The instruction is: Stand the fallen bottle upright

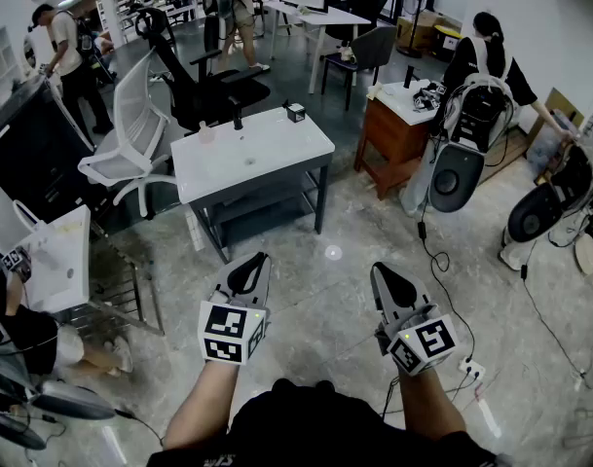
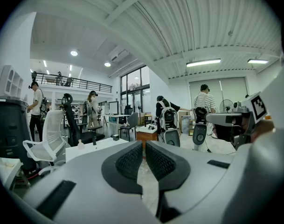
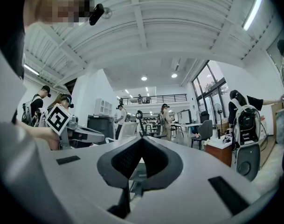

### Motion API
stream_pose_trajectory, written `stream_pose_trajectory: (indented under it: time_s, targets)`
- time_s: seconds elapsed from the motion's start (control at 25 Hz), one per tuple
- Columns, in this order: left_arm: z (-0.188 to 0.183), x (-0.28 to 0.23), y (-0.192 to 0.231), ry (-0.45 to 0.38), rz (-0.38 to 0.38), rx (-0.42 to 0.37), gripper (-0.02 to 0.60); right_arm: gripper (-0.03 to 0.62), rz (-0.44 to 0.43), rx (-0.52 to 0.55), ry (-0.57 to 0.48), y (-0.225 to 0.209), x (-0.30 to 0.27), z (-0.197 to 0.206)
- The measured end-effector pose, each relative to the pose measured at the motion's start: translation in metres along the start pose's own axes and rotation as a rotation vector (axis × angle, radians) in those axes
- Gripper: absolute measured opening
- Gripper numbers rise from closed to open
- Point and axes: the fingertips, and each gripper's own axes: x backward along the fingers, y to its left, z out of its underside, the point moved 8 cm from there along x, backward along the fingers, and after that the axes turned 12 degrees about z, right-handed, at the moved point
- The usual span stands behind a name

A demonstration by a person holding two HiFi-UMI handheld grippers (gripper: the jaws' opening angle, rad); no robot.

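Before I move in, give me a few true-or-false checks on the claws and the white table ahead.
1. The left claw and the right claw both hold nothing. True.
2. The right claw's jaws stand wide apart. False: they are together.
3. A white mesh chair stands at the left of the white table. True.
4. The white table has nothing on it. False: a few small things stand on it, among them a small dark box near its far edge.
5. Both claws hang over the tabletop. False: they are over the floor, short of the table.
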Motion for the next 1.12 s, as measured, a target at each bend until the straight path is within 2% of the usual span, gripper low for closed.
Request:
stream_pose_trajectory:
  time_s: [0.36, 0.52, 0.88, 1.12]
  targets:
    - [0.004, -0.008, -0.011, 0.008, -0.002, 0.05, 0.034, 0.01, 0.0, -0.008, -0.001, -0.014, 0.017, 0.002]
    - [-0.001, -0.015, -0.019, -0.007, 0.026, 0.085, 0.034, 0.011, -0.012, 0.005, -0.013, -0.019, 0.023, -0.002]
    - [-0.007, -0.023, -0.062, 0.002, 0.02, 0.027, 0.034, 0.011, -0.051, -0.007, -0.029, -0.038, 0.054, 0.0]
    - [0.003, -0.03, -0.073, 0.02, 0.019, 0.039, 0.034, 0.012, -0.061, -0.023, -0.016, -0.045, 0.064, 0.006]
